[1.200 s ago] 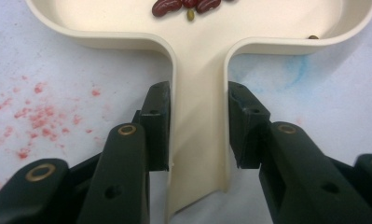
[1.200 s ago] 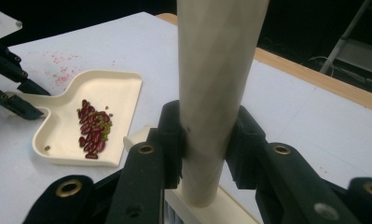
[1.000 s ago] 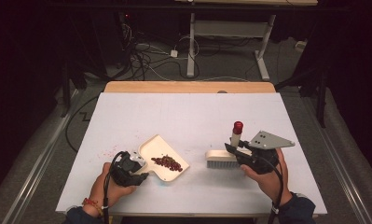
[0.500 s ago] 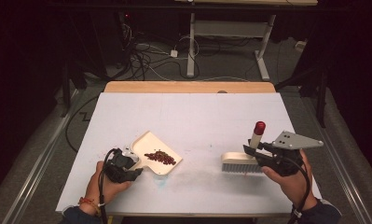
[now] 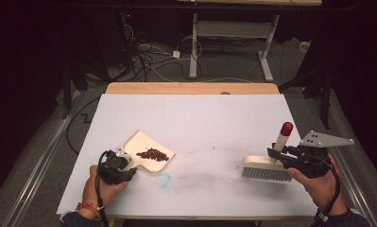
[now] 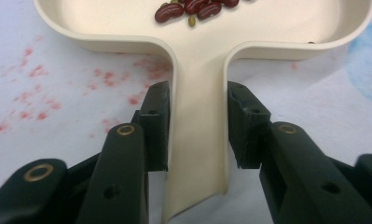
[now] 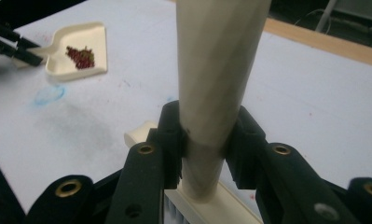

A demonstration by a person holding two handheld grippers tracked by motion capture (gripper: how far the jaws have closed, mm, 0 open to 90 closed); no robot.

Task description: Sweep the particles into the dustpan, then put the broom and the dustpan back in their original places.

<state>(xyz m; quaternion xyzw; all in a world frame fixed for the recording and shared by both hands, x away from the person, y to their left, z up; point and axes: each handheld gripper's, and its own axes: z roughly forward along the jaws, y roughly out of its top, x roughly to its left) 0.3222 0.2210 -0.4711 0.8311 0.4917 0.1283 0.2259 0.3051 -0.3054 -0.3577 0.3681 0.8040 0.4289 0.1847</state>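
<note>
The dustpan (image 5: 148, 150) sits on the left half of the table (image 5: 214, 118), with a small heap of red beans (image 5: 152, 154) lying in its tray. Its handle points back toward the person, and the left hand-held gripper (image 5: 121, 166) is clamped on that handle; in the left gripper view the two jaws press against either side of the cream stem. The long axis of the dustpan runs from that gripper away and to the right, with the open lip facing the middle of the table.

The brush (image 5: 267, 168) is well apart from it, on the right side of the table, bristles down on the surface and its head lying roughly crosswise. Its red-tipped handle rises upright, and the right hand-held gripper (image 5: 277, 156) is closed around it just above the head.

A faint blue ring mark (image 5: 163, 179) and a grey smudge (image 5: 205, 178) lie between the two tools. Any further sweeping would, I judge, carry the brush leftward toward the pan's lip.
</note>
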